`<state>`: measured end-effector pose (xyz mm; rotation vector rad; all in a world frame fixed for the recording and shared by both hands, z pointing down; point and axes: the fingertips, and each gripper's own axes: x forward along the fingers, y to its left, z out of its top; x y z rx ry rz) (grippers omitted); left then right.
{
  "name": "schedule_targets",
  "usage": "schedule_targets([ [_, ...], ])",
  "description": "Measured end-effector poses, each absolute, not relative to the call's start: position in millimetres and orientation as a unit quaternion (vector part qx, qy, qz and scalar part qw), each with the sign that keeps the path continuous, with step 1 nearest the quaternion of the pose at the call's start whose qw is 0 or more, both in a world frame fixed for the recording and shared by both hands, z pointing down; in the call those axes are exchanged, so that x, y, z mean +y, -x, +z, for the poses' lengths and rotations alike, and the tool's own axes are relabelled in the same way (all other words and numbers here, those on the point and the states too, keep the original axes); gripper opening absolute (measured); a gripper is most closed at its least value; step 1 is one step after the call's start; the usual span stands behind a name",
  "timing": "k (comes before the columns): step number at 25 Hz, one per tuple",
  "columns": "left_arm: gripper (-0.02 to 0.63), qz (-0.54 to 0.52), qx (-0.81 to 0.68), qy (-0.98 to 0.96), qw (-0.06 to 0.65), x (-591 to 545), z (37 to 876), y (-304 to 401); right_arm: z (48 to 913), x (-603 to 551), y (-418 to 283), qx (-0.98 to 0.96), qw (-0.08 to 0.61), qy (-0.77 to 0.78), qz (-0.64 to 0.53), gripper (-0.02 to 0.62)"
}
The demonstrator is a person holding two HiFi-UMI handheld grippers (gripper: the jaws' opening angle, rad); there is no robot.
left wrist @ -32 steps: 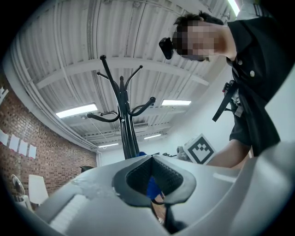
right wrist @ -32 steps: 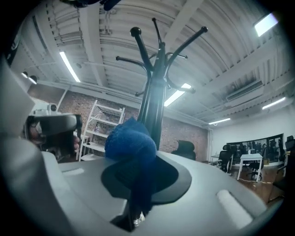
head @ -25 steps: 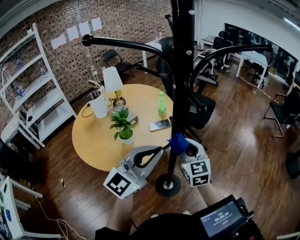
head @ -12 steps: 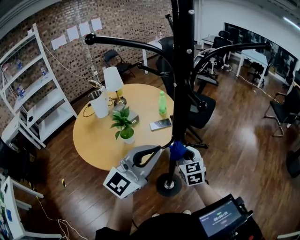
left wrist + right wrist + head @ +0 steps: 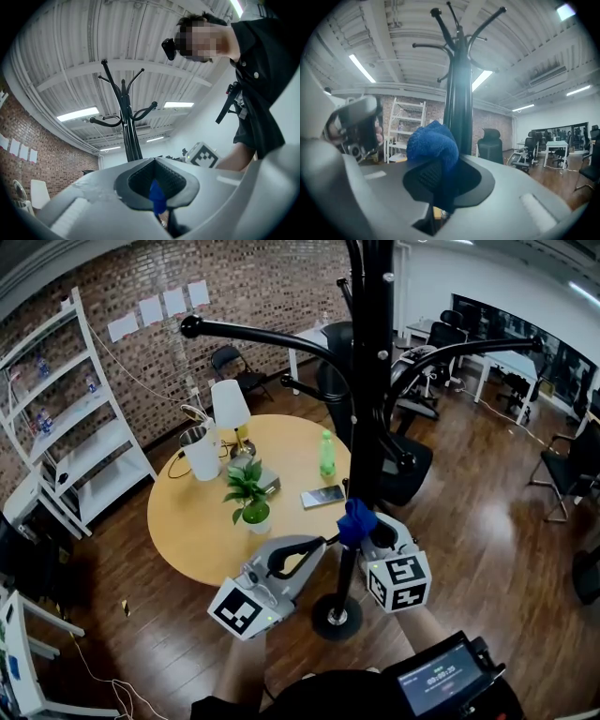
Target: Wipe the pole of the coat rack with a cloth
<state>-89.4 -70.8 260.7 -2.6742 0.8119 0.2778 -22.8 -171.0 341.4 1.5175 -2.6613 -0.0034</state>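
The black coat rack pole (image 5: pixel 370 409) rises from its round base (image 5: pixel 336 617) on the wood floor, straight in front of me. My right gripper (image 5: pixel 367 532) is shut on a bunched blue cloth (image 5: pixel 356 519) that presses against the lower pole. In the right gripper view the cloth (image 5: pixel 433 143) bulges out of the jaws of the right gripper (image 5: pixel 443 164), with the pole (image 5: pixel 459 117) just behind it. My left gripper (image 5: pixel 323 541) points at the pole from the left, just short of the cloth. Its jaws (image 5: pixel 154 161) meet, with a thin blue sliver in the slot; I cannot tell what it is.
A round wooden table (image 5: pixel 187 526) behind the pole carries a potted plant (image 5: pixel 248 498), green bottle (image 5: pixel 326 454), phone (image 5: pixel 322 495), lamp (image 5: pixel 230 409) and white jug (image 5: pixel 201 454). White shelving (image 5: pixel 66 427) stands left, office chairs (image 5: pixel 405 465) behind. Curved rack arms (image 5: pixel 272 334) overhang.
The right gripper slid the cloth down the pole, then back up to a little above where it began. The left gripper has hardly moved.
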Motion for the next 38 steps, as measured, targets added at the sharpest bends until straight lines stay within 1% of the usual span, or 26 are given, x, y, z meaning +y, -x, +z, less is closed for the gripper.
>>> schedule_targets([
  [5,0.003,0.095,0.288,0.938,0.169,-72,259,89,258,-171,21,-0.875,-0.028,-0.481,-0.041,0.046],
  [13,0.003,0.093,0.287,0.937,0.177,-67,253,92,164,-161,21,-0.882,-0.109,-0.452,-0.076,0.048],
  [16,0.003,0.094,0.287,0.937,0.177,-66,252,91,141,-158,18,-0.88,-0.127,-0.448,-0.091,0.046],
  [18,0.003,0.093,0.288,0.937,0.175,-66,252,92,141,-157,18,-0.88,-0.129,-0.447,-0.093,0.048],
  [21,0.003,0.093,0.288,0.938,0.172,-67,254,92,168,-160,17,-0.884,-0.122,-0.447,-0.07,0.048],
  [23,0.003,0.092,0.288,0.938,0.168,-69,257,91,198,-162,18,-0.885,-0.104,-0.451,-0.052,0.048],
  [27,0.003,0.092,0.289,0.939,0.163,-70,259,90,267,-165,21,-0.887,-0.053,-0.459,-0.011,0.048],
  [34,0.003,0.088,0.284,0.942,0.153,-71,267,85,393,-168,23,-0.879,0.055,-0.47,0.058,0.048],
  [38,0.003,0.092,0.283,0.943,0.147,-71,270,87,442,-170,25,-0.873,0.088,-0.467,0.11,0.048],
])
